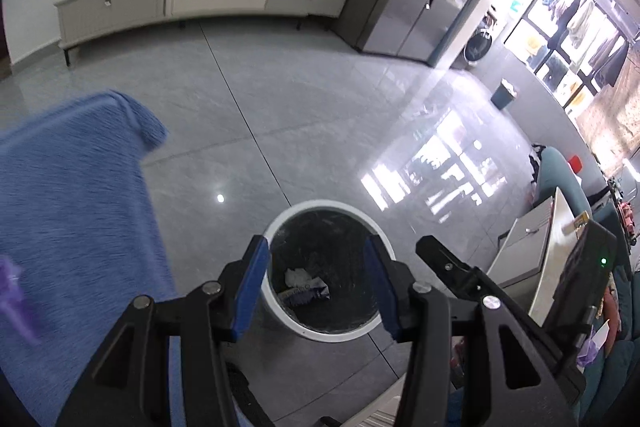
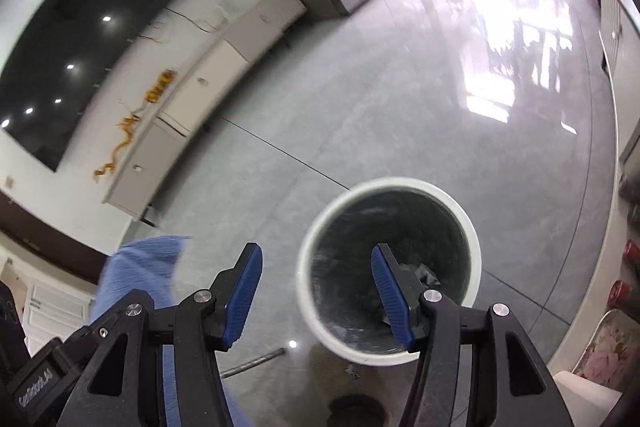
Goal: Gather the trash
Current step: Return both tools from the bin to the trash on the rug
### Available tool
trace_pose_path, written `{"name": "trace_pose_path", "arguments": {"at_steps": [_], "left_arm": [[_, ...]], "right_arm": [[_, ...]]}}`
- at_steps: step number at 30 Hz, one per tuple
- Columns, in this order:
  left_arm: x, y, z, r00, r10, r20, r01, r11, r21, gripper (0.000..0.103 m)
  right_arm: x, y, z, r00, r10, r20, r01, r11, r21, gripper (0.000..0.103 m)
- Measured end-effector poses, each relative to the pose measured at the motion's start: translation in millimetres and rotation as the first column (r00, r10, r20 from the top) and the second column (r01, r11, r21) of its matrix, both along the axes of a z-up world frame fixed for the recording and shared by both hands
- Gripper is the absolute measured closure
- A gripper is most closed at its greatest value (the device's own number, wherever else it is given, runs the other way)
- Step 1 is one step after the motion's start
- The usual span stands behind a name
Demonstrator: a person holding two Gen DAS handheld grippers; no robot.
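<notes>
Bin (image 1: pixel 326 269) w/ white rim on grey floor (image 1: pixel 280 107), crumpled wrapper (image 1: pixel 306 291) at its bottom. Left claw (image 1: pixel 316 291) wide open, empty, above bin. Right claw (image 2: pixel 318 293) likewise, over bin's rim.

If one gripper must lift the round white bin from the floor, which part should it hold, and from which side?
Probably the rim of the white bin, from above: one finger inside, one outside. The bin stands upright with its mouth open, its body looks too wide for the open left gripper, and the trash lies low inside.
</notes>
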State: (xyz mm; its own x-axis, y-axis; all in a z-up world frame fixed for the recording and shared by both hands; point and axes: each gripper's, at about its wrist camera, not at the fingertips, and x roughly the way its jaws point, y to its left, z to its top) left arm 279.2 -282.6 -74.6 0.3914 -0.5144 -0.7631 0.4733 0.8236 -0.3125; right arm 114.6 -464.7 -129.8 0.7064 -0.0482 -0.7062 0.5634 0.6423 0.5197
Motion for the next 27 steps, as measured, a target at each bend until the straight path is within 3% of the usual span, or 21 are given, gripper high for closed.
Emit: {"name": "trace_pose_path", "arguments": {"at_steps": [8, 12, 27], "left_arm": [[-64, 75, 67, 0.985, 0.085, 0.153, -0.08, 0.996, -0.039, 0.05], [-92, 115, 89, 0.973, 0.135, 0.189, -0.123, 0.99, -0.075, 0.047], [-203, 276, 142, 0.872, 0.325, 0.366, -0.293, 0.946, -0.14, 0.045]], "right_arm": [[-36, 67, 75, 0.98, 0.144, 0.139, -0.13, 0.986, -0.105, 0.048], [-52, 104, 98, 0.958, 0.222, 0.182, -0.196, 0.969, -0.15, 0.048], [-111, 203, 163, 0.842, 0.453, 0.295, -0.355, 0.875, -0.329, 0.047]]}}
